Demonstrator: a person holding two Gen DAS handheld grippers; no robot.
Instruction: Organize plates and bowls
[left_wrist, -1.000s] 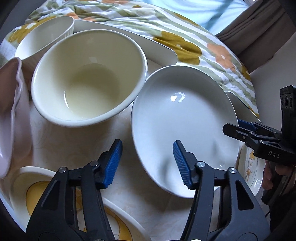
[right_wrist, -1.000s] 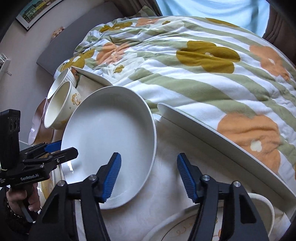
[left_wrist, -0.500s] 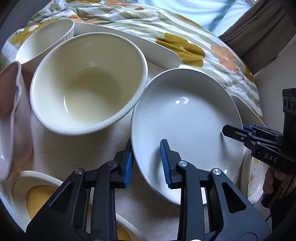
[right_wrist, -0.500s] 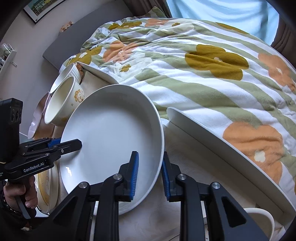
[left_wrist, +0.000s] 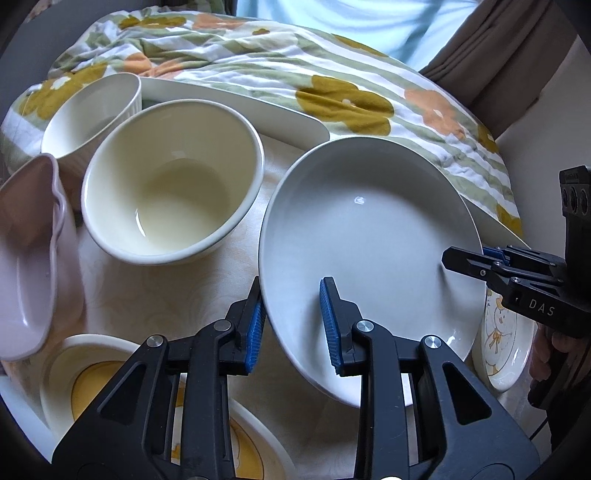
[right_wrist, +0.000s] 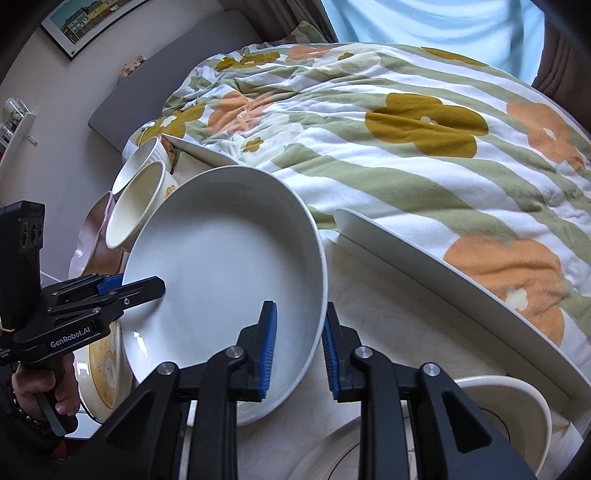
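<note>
White plate, wide and shallow, tilted above the tray among the other crockery, gripped on opposite rims. Left gripper clamped across the near left rim, one blue pad under and outside, the other inside the well; right gripper likewise closed on the opposite rim. Best kept level: raise both sides together, neither hand leading, since a glazed rim probably slides in rubber pads once tipped. Squeeze evenly; no twisting of one wrist against the other. Just beside on the left, cream bowl, with ribbed bowl behind and pink dish further out. Partly beneath the right edge, cartoon plate, a likely landing spot. Lower squarely, release only once seated.
</note>
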